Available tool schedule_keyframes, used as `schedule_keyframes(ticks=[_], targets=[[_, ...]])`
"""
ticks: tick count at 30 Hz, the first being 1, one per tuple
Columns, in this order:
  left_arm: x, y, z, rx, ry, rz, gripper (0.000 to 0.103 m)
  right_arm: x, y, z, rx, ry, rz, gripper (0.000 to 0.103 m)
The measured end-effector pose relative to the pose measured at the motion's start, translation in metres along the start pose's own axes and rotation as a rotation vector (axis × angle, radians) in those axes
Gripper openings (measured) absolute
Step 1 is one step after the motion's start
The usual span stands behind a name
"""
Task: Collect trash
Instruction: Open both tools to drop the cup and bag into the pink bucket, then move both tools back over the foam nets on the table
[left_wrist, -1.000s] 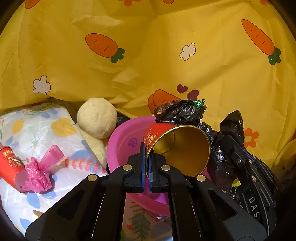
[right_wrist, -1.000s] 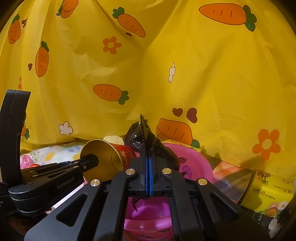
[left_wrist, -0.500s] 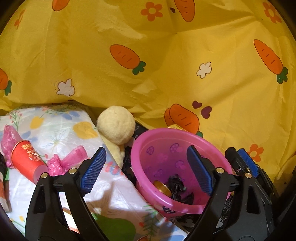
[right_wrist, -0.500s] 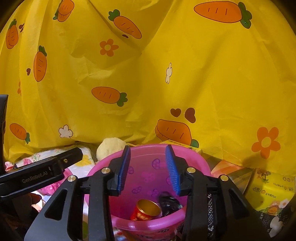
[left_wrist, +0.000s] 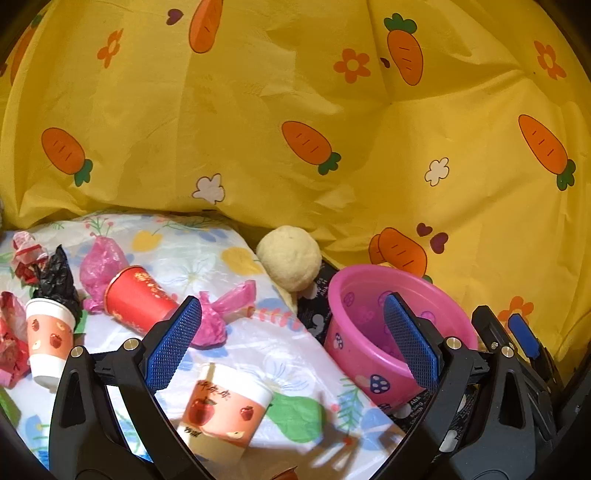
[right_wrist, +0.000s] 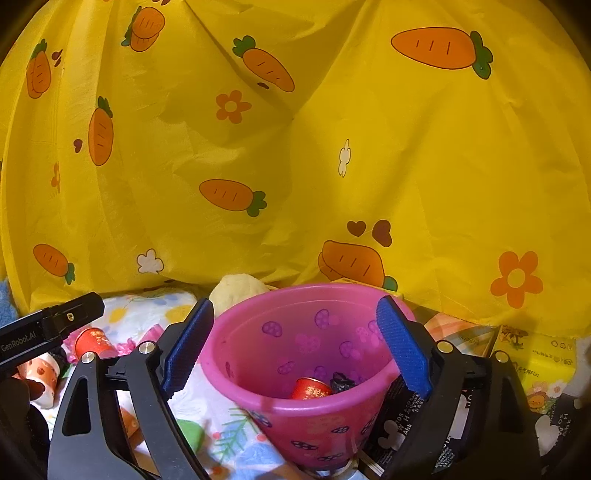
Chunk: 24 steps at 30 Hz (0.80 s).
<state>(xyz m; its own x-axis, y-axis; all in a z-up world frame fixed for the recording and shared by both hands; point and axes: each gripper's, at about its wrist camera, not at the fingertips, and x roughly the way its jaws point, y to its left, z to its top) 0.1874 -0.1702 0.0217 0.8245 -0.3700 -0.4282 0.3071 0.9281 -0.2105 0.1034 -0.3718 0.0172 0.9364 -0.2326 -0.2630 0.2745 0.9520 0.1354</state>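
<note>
Two pieces of trash, a red cup (right_wrist: 312, 389) and a black bag scrap (right_wrist: 341, 382), sat at the bottom of the pink bucket (right_wrist: 295, 406). My right gripper (right_wrist: 295, 347) straddled its rim, jaws opening, nothing clamped. My left gripper (left_wrist: 291, 339) was beside the bucket, jaws opening too, nothing gripped. Left of the bucket on the floral sheet (left_wrist: 207, 251) lay a red paper cup (left_wrist: 136, 299), pink wrappers (left_wrist: 218, 314), two apple-print cups (left_wrist: 225, 410) (left_wrist: 50, 339) and a black wad (left_wrist: 57, 277). Risks, as I judged them: the right fingers could tip the light bucket on withdrawal; the lying cup might roll; thin wrappers may slip the pads.
</note>
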Motion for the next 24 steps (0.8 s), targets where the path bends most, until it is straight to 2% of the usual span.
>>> schedule_keyframes(ticks=[6, 15, 19, 24], targets=[[-0.039, 0.027, -0.007, 0.008, -0.047, 0.048, 0.097, -0.022, 0.024, -0.007, -0.024, -0.003, 0.046, 0.088], [-0.098, 0.085, -0.039, -0.007, -0.092, 0.167, 0.097, -0.058, 0.066, -0.025, -0.08, -0.012, 0.102, 0.088], [-0.123, 0.113, -0.059, 0.008, -0.097, 0.255, 0.097, -0.07, 0.084, -0.039, -0.091, 0.017, 0.143, 0.088], [-0.15, 0.152, -0.08, -0.078, -0.074, 0.31, 0.097, -0.078, 0.114, -0.067, -0.118, 0.089, 0.223, 0.088]])
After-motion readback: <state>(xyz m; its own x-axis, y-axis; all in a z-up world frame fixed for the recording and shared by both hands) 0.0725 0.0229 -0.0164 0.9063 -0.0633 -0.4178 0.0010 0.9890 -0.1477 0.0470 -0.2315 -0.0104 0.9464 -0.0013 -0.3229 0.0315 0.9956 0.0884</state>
